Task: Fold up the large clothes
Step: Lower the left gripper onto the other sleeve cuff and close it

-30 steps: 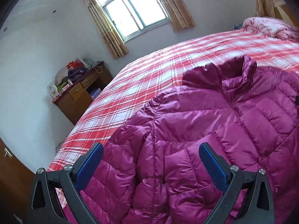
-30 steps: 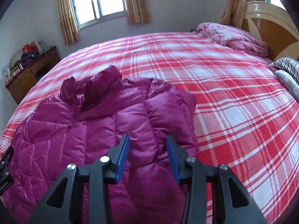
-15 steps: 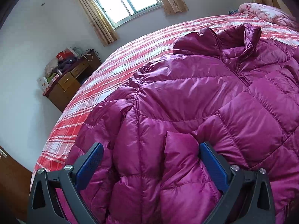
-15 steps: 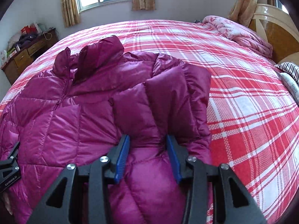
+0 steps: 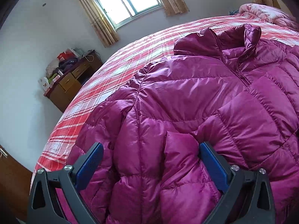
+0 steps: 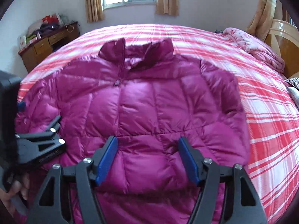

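Plaid bed (image 6: 261, 112) holds magenta jacket (image 6: 149, 97); desk (image 6: 46, 44) seemingly cluttered.

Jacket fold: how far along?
Done: the magenta puffer jacket lies front up on the plaid bed, sleeves folded in over the body. In hand: nothing gripped; the right gripper has just been opening, fabric loose between its fingers, and the left gripper straddles a sleeve, open. Left: folding the body.
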Action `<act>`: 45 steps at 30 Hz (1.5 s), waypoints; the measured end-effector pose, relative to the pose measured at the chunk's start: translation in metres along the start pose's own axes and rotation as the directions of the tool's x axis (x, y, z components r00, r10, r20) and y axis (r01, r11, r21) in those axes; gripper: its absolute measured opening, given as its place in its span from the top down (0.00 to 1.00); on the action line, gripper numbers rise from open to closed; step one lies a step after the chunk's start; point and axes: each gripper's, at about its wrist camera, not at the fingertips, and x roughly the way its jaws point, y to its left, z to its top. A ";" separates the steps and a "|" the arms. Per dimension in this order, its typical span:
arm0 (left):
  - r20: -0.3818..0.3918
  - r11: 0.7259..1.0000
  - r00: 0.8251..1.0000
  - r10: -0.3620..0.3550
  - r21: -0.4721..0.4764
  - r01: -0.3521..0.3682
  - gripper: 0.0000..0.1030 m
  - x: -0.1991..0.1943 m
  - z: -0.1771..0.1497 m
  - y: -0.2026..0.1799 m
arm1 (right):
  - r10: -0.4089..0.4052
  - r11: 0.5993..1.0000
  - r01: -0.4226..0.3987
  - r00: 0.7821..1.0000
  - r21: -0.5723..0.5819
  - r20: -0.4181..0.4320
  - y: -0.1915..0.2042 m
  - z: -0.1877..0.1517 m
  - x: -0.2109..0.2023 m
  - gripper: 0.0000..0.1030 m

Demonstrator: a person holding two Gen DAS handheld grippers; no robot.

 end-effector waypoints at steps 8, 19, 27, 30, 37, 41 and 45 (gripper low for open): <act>0.003 1.000 1.000 0.004 0.003 -0.004 0.01 -0.001 0.000 -0.001 | -0.007 1.000 0.007 1.000 0.001 -0.018 0.001 -0.003 0.011 0.30; 0.005 1.000 1.000 0.010 0.010 -0.010 0.01 -0.002 0.001 -0.002 | -0.044 0.999 0.044 0.999 -0.024 -0.015 0.006 -0.003 0.012 0.28; -0.009 0.999 0.999 -0.035 0.009 0.035 0.01 -0.009 0.004 0.008 | -0.044 0.999 0.044 0.999 -0.022 -0.013 0.005 -0.004 0.012 0.28; 0.050 0.999 0.998 -0.025 0.025 0.024 0.01 -0.035 0.002 0.029 | -0.046 0.999 0.046 0.999 -0.024 -0.012 0.005 -0.004 0.011 0.27; 0.121 0.995 0.991 0.061 0.075 -0.070 0.01 -0.073 -0.032 0.101 | -0.060 0.998 0.060 0.998 -0.036 -0.012 0.007 -0.004 0.011 0.27; 0.049 0.990 0.988 0.144 -0.001 -0.144 0.01 -0.069 -0.065 0.162 | -0.061 0.998 0.061 0.998 -0.036 -0.011 0.008 -0.005 0.011 0.27; -0.019 0.969 0.973 0.231 -0.092 -0.231 0.01 -0.070 -0.102 0.223 | -0.076 0.996 0.076 0.997 -0.047 -0.008 0.010 -0.005 0.010 0.27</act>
